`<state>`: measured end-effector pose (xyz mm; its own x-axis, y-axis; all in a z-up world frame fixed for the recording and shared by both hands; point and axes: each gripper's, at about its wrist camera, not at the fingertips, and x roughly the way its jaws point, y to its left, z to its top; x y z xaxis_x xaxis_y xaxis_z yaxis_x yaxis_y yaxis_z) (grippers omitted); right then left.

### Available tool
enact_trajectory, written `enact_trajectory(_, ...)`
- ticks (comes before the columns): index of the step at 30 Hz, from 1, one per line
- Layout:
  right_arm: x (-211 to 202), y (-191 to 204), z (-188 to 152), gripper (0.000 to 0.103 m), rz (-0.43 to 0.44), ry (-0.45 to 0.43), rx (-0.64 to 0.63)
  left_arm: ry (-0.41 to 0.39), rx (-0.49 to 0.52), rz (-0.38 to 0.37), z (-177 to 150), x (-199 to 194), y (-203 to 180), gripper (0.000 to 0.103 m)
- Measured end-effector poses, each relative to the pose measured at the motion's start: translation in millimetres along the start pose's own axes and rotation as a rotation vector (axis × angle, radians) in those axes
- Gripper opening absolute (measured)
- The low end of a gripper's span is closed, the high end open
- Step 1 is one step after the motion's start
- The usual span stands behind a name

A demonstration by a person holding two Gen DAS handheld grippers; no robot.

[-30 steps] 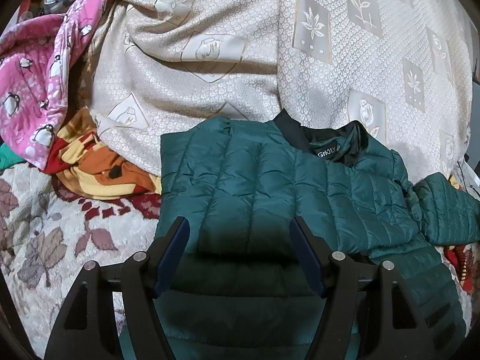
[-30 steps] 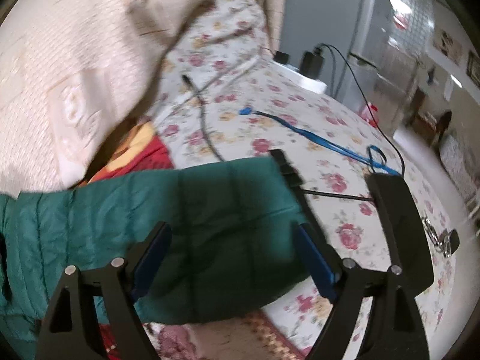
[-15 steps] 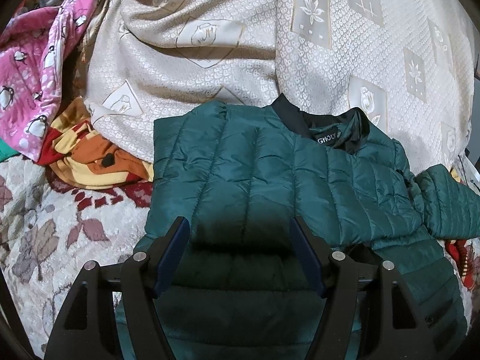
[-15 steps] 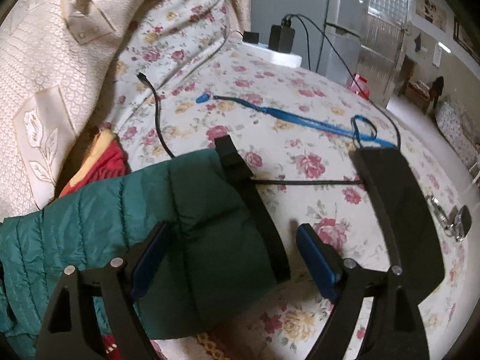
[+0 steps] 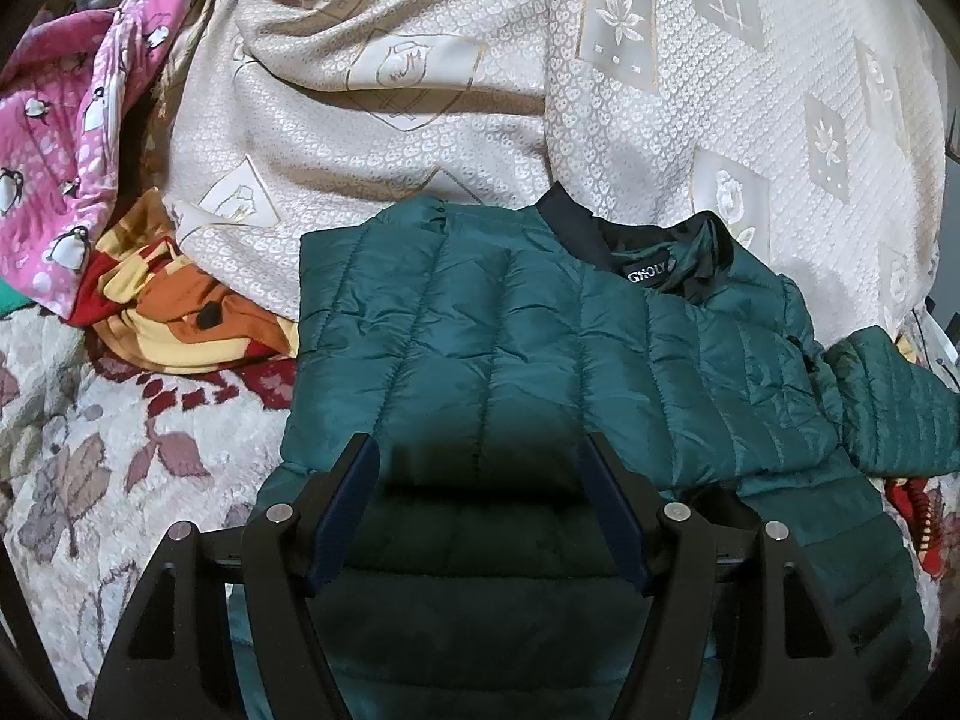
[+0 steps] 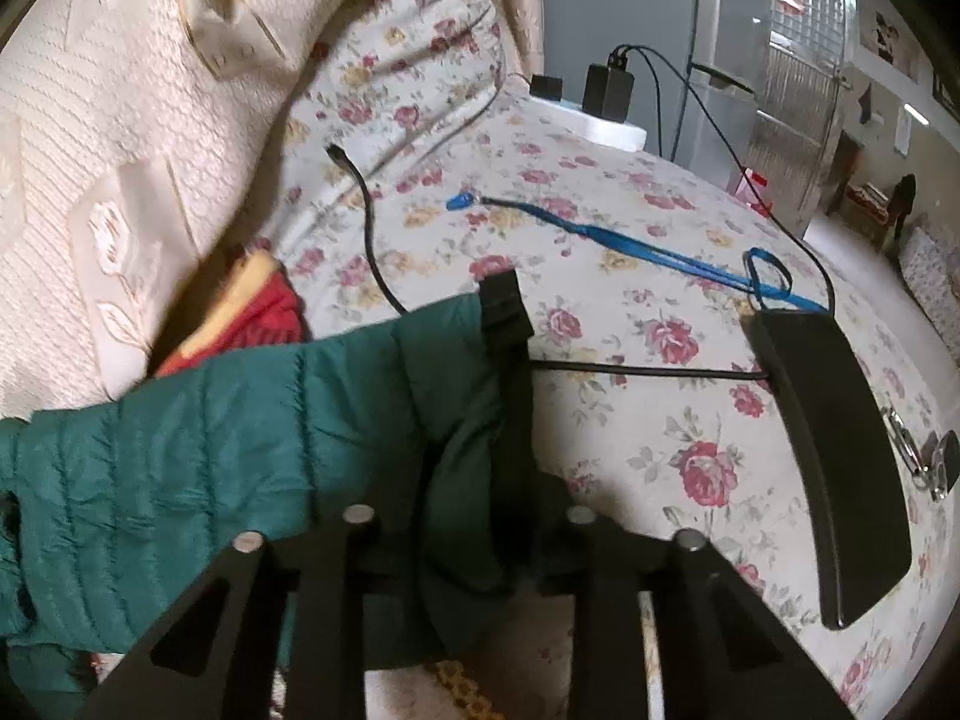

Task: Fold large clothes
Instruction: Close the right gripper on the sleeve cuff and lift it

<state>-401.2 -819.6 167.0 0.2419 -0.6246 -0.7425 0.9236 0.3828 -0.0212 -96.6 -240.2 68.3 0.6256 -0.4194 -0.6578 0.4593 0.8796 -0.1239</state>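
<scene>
A dark green quilted jacket (image 5: 540, 360) lies flat on the bed, its black collar (image 5: 648, 264) at the far end. My left gripper (image 5: 478, 456) hovers open over the jacket's lower body, and nothing sits between its fingers. The jacket's right sleeve (image 6: 240, 450) stretches out to the right and ends in a black cuff (image 6: 507, 324). My right gripper (image 6: 474, 498) is closing its jaws on the sleeve end just behind the cuff. The fabric bunches up between the jaws and hides the pads.
A beige patterned bedspread (image 5: 480, 90) is heaped behind the jacket, with a pink penguin cloth (image 5: 54, 150) and an orange-red garment (image 5: 180, 312) to the left. The floral sheet (image 6: 600, 252) carries a black cable (image 6: 372, 240), a blue lanyard (image 6: 630, 246), a flat black case (image 6: 828, 450) and keys (image 6: 924, 456).
My right gripper's jaws, wide apart in both earlier frames, have come together on the sleeve end, which now bunches between them. The left gripper stays open over the jacket.
</scene>
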Motion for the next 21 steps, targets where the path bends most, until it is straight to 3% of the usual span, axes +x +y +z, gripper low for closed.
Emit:
enact_trajectory(11,-59.9,51.2,6.8,0.021,0.132,-0.115,-0.090,-0.032,0.030,0.012,0.1,-11.7,-4.5,0.047)
enact_trajectory(21,-85.9,120.5,-1.0,0.020,0.229,-0.124,-0.224,-0.009,0.021,0.034,3.1,-8.9,2.1,0.047)
